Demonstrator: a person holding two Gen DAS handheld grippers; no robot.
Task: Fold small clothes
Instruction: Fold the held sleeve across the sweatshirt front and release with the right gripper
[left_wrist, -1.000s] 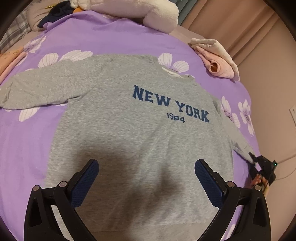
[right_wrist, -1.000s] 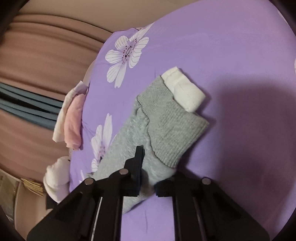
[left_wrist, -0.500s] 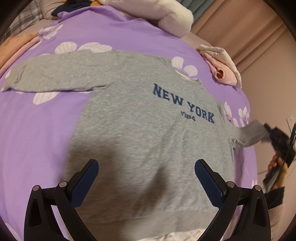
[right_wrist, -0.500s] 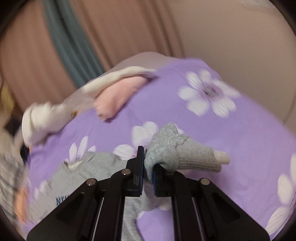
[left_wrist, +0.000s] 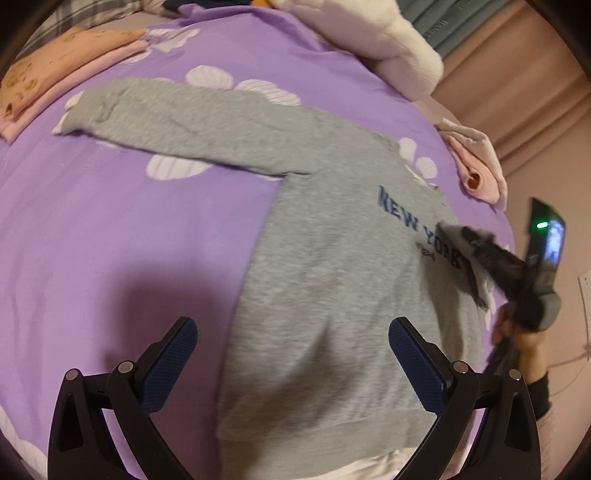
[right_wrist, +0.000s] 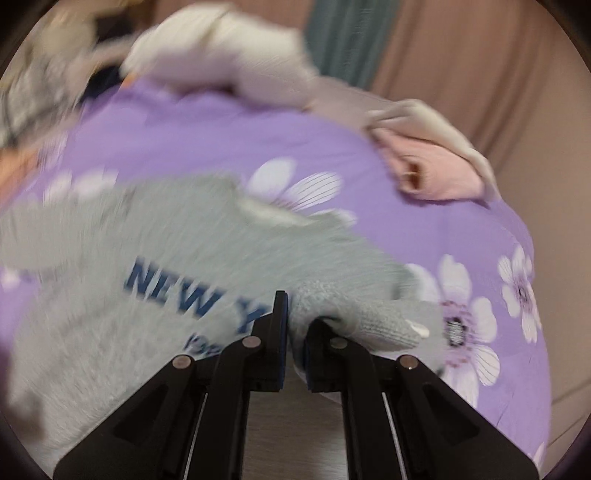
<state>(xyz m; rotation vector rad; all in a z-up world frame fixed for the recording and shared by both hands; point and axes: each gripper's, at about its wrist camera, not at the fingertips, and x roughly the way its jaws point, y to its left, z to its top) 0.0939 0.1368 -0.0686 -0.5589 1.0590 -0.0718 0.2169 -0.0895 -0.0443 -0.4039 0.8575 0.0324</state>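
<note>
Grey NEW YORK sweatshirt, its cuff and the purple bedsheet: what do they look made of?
Grey sweatshirt: soft heathered jersey or fleece, matte, with flat navy lettering. Its cuff, clamped in the right hand-held gripper, shows ribbed knit rows. Purple bedsheet: smooth thin woven fabric, probably cotton or polyester, slight sheen, printed white flowers.

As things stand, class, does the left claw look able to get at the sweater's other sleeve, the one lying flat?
Probably yes. The left claw is open and empty above the sweater, and the flat sleeve lies uncovered on the bedspread. The right claw grips the opposite cuff, out of the way.
</note>
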